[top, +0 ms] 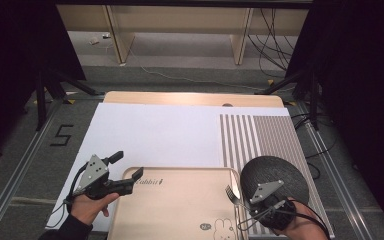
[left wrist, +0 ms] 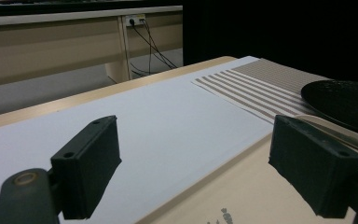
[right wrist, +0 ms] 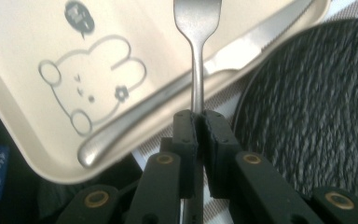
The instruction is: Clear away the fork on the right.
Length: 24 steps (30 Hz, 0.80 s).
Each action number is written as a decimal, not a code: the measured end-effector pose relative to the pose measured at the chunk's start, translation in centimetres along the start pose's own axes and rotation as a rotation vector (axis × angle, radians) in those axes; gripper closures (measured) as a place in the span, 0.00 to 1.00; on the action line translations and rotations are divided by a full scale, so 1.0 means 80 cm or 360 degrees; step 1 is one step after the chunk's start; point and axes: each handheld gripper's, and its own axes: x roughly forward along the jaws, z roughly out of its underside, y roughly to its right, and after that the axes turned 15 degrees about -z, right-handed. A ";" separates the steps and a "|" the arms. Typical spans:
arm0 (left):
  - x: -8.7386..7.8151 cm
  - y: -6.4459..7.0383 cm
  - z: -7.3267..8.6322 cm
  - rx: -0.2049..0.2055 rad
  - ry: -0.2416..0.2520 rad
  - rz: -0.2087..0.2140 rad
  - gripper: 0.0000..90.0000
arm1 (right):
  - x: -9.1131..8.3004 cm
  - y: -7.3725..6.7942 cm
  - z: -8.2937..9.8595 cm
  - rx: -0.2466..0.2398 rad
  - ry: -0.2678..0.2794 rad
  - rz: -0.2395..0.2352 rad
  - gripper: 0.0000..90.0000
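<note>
A fork (right wrist: 197,28) is clamped by its handle between the closed jaws of the right gripper (right wrist: 197,116), tines pointing away from the hand; in the high view the fork (top: 231,194) is held over the right rim of a beige tray (top: 180,210), beside a black textured plate (top: 275,177). The right gripper view shows a table knife (right wrist: 168,98) lying along the tray's (right wrist: 18,60) edge, its handle end nearest the camera and its blade passing under the raised fork; whether fork and knife touch cannot be told. The tray bears a line drawing of a rabbit (right wrist: 93,79) and, at its far edge in the high view, printed lettering (top: 150,183). The plate (right wrist: 317,107) rests on a brown-and-white striped placemat (top: 260,135), which lies beside a white sheet (top: 155,135) covering most of the wooden table (top: 190,98). The left gripper (top: 128,164) is held at the tray's far left corner with its jaws spread wide and nothing between them; in the left gripper view, one jaw stands over the white sheet (left wrist: 168,116) and the other over the tray (left wrist: 242,196), with the plate (left wrist: 345,102) and placemat (left wrist: 261,86) beyond. The left hand (top: 87,207) and the right hand (top: 300,227) enter from the bottom edge.
</note>
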 end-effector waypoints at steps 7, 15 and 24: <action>-0.001 0.000 0.000 -0.0003 0.0008 -0.0001 0.18 | -0.001 -0.001 -0.019 0.0052 0.0072 -0.0042 0.94; -0.001 -0.001 0.000 -0.0006 0.0007 -0.0004 0.17 | 0.004 -0.002 -0.048 0.0063 0.0136 -0.0105 0.94; -0.001 -0.003 -0.001 -0.0031 0.0009 -0.0005 0.18 | 0.016 -0.007 -0.074 0.0129 0.0140 -0.0161 0.94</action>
